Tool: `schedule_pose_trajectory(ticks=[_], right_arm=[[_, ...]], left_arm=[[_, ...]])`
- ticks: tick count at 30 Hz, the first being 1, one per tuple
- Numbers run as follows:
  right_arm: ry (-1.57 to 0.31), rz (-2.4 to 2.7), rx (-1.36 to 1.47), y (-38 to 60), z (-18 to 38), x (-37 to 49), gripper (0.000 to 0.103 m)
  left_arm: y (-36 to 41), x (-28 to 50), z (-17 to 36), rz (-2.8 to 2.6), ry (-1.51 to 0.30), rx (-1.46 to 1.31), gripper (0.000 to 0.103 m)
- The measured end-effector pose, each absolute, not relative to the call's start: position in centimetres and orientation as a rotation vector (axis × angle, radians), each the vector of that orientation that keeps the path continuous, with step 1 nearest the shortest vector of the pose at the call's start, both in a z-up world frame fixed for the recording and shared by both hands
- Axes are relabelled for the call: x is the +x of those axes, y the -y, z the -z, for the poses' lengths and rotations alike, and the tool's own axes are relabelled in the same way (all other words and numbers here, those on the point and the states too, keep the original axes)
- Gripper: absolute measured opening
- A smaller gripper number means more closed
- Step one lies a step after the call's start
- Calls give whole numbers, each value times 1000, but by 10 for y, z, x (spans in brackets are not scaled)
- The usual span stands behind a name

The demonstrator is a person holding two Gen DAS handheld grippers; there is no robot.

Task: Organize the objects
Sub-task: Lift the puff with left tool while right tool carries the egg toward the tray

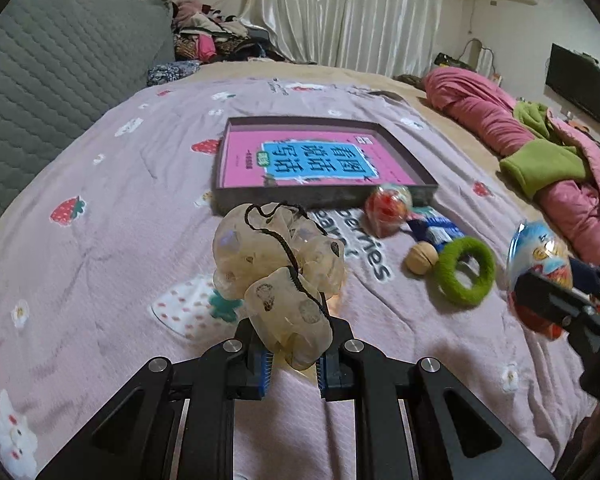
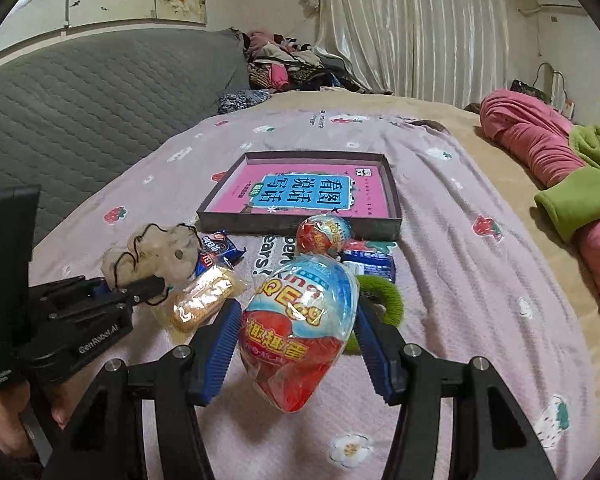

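Note:
My left gripper (image 1: 294, 354) is shut on a sheer cream pouch with a black cord (image 1: 278, 264), held above the strawberry bedspread. The right wrist view shows that gripper (image 2: 140, 288) and the pouch (image 2: 156, 258) at the left. My right gripper (image 2: 296, 340) is shut on a large wrapped chocolate egg (image 2: 298, 320), blue on top and red below. In the left wrist view the egg (image 1: 540, 268) hangs at the right edge. Ahead lies a dark shallow box (image 1: 324, 197) (image 2: 300, 226) with a pink book inside.
Before the box lie a smaller egg (image 2: 324, 234), a blue packet (image 2: 368, 266), a green ring (image 1: 466, 270), a wooden ball (image 1: 421, 258), a cookie packet (image 2: 216, 250) and a biscuit pack (image 2: 204, 300). A pink quilt (image 1: 480, 108) lies right, a grey headboard (image 1: 60, 72) left.

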State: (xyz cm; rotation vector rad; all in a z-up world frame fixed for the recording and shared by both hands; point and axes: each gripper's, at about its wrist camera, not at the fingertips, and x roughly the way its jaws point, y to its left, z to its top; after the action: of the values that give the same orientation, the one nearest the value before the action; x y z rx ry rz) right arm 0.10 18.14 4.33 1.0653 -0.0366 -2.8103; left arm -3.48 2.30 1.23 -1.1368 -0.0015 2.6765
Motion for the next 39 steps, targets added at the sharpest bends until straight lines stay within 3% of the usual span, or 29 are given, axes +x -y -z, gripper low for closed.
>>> schedule_pose_trajectory(ticks=[16, 31, 39], right_arm=[[-42, 2843, 966, -226, -87, -8, 57], [-96, 2877, 843, -240, -134, -84, 58], [-142, 2879, 802, -243, -132, -142, 58]], left_arm=[[-63, -44, -89, -2724, -78, -1005, 17], [-73, -129, -128, -2748, -110, -945, 17], [-68, -186, -131, -2777, -74, -901, 17]])
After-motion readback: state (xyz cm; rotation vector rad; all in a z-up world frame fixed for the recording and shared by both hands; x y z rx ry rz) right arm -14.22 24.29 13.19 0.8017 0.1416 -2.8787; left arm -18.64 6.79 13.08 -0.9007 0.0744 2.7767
